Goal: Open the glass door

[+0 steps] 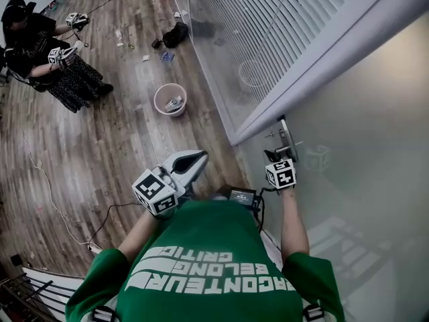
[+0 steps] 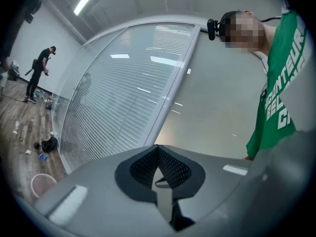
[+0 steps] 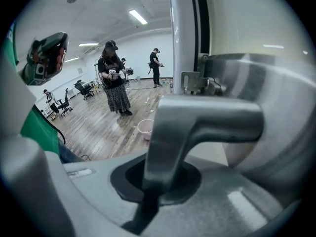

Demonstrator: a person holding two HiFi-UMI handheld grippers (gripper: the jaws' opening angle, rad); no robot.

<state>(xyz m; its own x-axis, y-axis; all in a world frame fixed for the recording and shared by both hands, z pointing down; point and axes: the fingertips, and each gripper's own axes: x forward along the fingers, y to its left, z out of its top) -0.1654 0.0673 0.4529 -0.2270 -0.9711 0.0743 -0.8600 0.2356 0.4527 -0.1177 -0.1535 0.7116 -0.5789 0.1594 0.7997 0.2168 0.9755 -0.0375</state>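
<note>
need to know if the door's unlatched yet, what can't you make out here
Head view: marker cube covers the right gripper's hold on the door handle.
Right gripper view: handle hides the door edge, so unlatched or not is unclear.
Head view: pink basin's contents too small.

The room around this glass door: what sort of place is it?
Probably an open-plan office or lab used for recording sessions. It has a wood-plank floor, a long glass partition with blinds, ceiling strip lights and office chairs at the back. Another person holds similar tongs.
</note>
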